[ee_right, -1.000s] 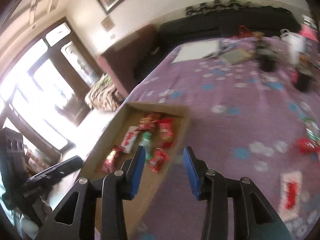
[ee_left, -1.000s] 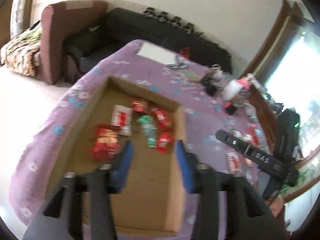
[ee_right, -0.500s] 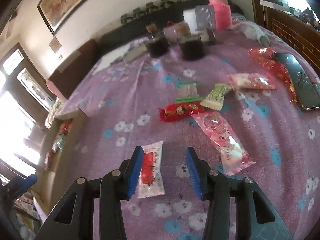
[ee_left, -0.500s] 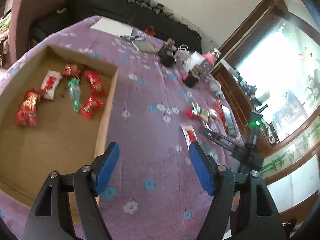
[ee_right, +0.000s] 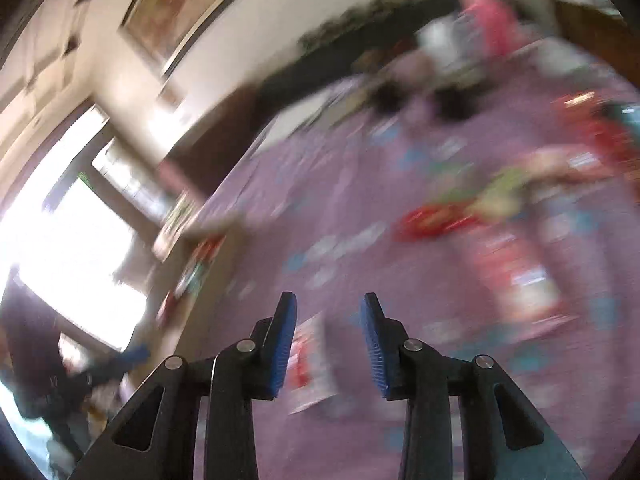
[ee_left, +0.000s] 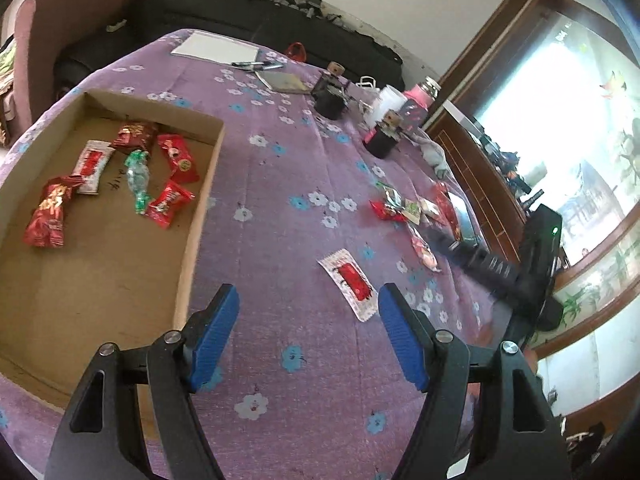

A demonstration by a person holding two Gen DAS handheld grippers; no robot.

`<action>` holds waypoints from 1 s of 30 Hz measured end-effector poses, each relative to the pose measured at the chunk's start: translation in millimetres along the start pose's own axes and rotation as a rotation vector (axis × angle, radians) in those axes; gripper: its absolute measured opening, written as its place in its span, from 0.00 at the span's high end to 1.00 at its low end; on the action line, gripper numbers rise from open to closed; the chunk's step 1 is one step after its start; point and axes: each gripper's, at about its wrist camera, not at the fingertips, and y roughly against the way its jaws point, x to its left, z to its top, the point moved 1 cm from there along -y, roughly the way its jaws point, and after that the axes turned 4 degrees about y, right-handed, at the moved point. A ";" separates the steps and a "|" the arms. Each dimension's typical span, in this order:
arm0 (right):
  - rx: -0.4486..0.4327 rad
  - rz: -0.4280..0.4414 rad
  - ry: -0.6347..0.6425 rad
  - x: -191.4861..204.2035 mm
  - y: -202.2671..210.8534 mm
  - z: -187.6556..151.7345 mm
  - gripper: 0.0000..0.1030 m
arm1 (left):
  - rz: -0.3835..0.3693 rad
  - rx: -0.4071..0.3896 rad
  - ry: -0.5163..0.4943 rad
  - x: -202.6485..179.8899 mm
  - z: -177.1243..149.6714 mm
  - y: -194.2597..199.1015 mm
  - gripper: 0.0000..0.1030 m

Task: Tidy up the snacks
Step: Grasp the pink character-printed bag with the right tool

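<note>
A shallow cardboard box [ee_left: 202,208] lies on the purple flowered tablecloth and holds several red, white and green snack packets [ee_left: 170,202]. A white packet with a red print [ee_left: 350,282] lies on the cloth right of the box. More loose snacks [ee_left: 394,208] lie further right. My left gripper [ee_left: 308,332] is open and empty, above the cloth near the box's right wall. My right gripper [ee_right: 328,344] is open and empty, just over the white and red packet [ee_right: 310,364]; that view is blurred. In the left wrist view the right gripper [ee_left: 496,266] shows as a dark bar beyond that packet.
At the table's far side stand two dark jars [ee_left: 330,98], a pink bottle [ee_left: 418,100], a white sheet [ee_left: 216,46], pens and a notebook [ee_left: 284,80]. A black sofa [ee_left: 248,16] runs behind. A wooden rail [ee_left: 480,168] borders the right edge.
Both grippers swung right from over the box to the open cloth. The left one has drawn back a little. The right one has dropped closer to the white and red packet.
</note>
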 end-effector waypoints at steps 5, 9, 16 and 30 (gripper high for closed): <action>-0.031 -0.211 -0.058 -52.5 13.1 7.0 0.63 | -0.020 0.037 -0.011 -8.9 -3.4 -15.5 0.30; -0.001 -0.239 -0.021 -60.6 -3.2 8.8 0.63 | -0.015 0.067 -0.025 -15.6 -7.3 -23.4 0.30; 0.060 -0.234 0.057 -50.4 -36.9 3.7 0.50 | 0.003 0.090 -0.017 -21.3 -10.0 -35.1 0.30; 0.050 -0.272 0.075 -45.5 -31.2 -5.7 0.68 | 0.164 0.108 -0.113 -64.5 -3.0 -109.0 0.30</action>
